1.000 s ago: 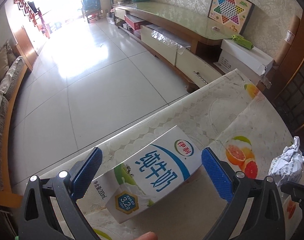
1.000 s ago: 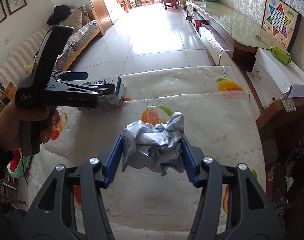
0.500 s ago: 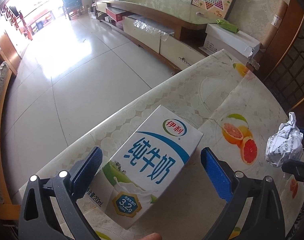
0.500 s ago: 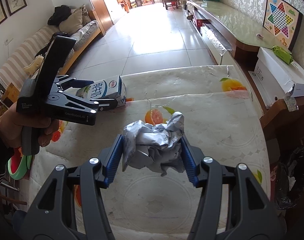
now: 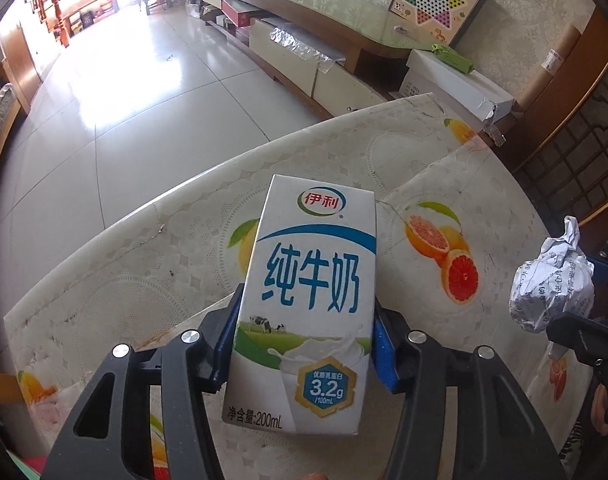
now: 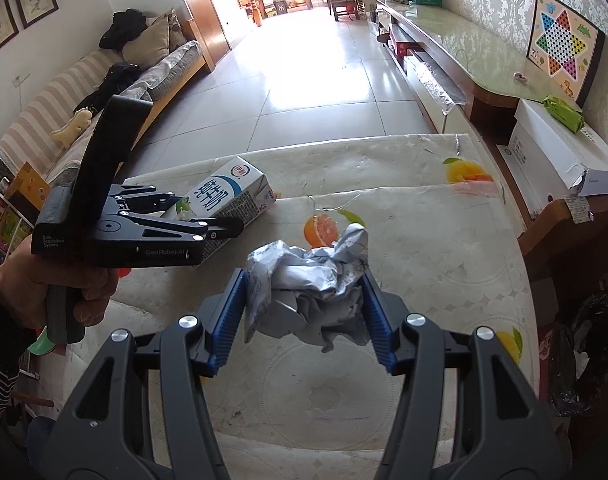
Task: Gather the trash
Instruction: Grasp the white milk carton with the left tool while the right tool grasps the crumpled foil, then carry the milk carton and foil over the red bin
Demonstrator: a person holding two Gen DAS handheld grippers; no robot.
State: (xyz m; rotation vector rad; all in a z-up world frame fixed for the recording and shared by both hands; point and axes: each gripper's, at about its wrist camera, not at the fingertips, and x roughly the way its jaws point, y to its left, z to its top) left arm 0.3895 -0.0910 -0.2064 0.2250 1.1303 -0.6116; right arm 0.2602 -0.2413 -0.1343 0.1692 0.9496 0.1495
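A white and blue milk carton (image 5: 308, 300) sits between the blue pads of my left gripper (image 5: 306, 344), which is shut on its sides, with its far end tilted up off the table. The carton also shows in the right wrist view (image 6: 227, 196), held by the left gripper (image 6: 223, 228) at the table's left. My right gripper (image 6: 304, 312) is shut on a crumpled ball of silvery paper (image 6: 308, 292) and holds it above the table. The paper ball also shows at the right of the left wrist view (image 5: 552, 280).
The table (image 6: 424, 248) has a cream cloth with fruit prints. A black trash bag (image 6: 584, 356) hangs off the table's right side. A white box (image 6: 556, 152) and a long TV cabinet (image 6: 456, 56) stand to the right. A sofa (image 6: 63, 112) is on the left.
My left gripper has closed on the milk carton, which now points straight along the fingers with its far end raised. My right gripper has kept still with the paper ball.
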